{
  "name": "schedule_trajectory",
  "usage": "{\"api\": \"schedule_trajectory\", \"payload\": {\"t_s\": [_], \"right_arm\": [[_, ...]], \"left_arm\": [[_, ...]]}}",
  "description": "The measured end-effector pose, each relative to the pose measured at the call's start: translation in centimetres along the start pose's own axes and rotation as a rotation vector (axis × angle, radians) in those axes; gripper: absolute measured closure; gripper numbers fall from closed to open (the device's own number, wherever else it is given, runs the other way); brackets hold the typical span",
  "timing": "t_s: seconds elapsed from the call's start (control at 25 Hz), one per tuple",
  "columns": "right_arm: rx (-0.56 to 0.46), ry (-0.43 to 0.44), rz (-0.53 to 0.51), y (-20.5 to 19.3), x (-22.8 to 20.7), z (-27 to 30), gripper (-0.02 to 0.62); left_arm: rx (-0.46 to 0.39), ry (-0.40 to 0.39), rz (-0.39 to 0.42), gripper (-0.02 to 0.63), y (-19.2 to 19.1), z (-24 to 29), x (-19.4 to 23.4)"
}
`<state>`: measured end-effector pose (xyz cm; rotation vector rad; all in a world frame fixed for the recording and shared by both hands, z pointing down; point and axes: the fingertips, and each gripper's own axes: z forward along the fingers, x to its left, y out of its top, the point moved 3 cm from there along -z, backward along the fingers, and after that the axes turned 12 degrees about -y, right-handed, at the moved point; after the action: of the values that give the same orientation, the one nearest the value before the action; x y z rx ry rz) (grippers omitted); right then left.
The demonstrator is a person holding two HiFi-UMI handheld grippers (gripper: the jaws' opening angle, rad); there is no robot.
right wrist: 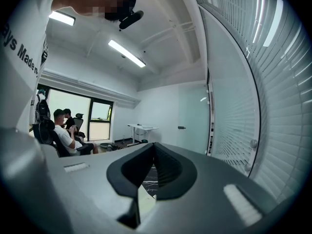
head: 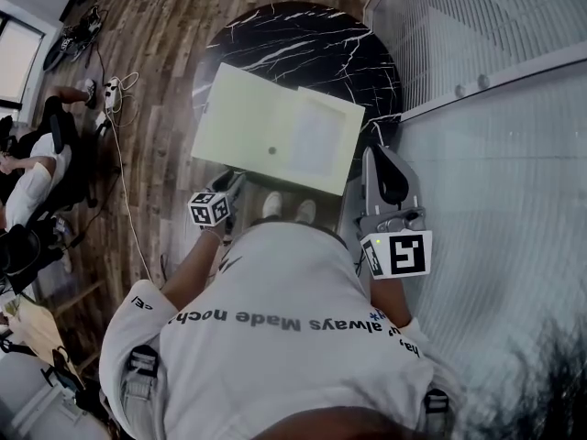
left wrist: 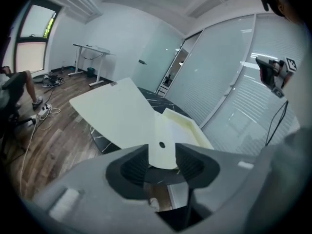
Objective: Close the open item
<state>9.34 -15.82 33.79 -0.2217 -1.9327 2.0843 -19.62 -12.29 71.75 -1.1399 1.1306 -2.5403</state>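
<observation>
My left gripper [left wrist: 162,161] stands half open around the pale yellow cardboard box's [head: 316,140] holed tab [left wrist: 161,147] on the black marble table [head: 303,44]. Ungripped, its lid [left wrist: 114,111] may flop back. My right gripper [right wrist: 155,172] is closed, empty.

An office is indicated: frosted, striped glass partition walls [head: 495,154], a white slender-legged desk [left wrist: 91,49], black high-backed chairs [right wrist: 48,130] occupied by seated persons [right wrist: 66,130], linear ceiling lights [right wrist: 126,53], and a white power strip [head: 112,92] on brown wood-plank flooring [head: 156,62] are observed.
</observation>
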Motion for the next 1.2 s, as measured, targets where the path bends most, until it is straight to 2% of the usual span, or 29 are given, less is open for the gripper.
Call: {"api": "schedule_trajectory", "payload": {"t_s": [0.12,0.32,0.68,0.8,0.96,1.2], "right_arm": [[0.002,0.0,-0.005,-0.1,-0.1,0.2,0.594],[0.005,-0.002,-0.013,-0.1,-0.3,0.1,0.594],[0.024,-0.004,-0.012,-0.3,-0.3,0.0,0.594],[0.027,-0.006,-0.011,-0.5,-0.5,0.0,0.594],[0.033,-0.013,-0.007,-0.6,-0.8,0.0,0.594],[0.042,-0.02,0.005,-1.4,-1.3,0.1,0.594]], "left_arm": [[0.014,0.021,-0.039,0.407,-1.3,0.5,2.0],[-0.013,0.05,-0.128,0.334,-2.1,1.3,4.6],[-0.14,0.085,-0.221,0.325,-0.2,2.5,8.2],[-0.192,0.092,-0.226,0.382,0.9,2.7,8.6],[-0.235,0.11,-0.211,0.547,2.2,2.5,8.5],[-0.234,0.141,-0.158,0.576,3.2,2.7,7.4]]}}
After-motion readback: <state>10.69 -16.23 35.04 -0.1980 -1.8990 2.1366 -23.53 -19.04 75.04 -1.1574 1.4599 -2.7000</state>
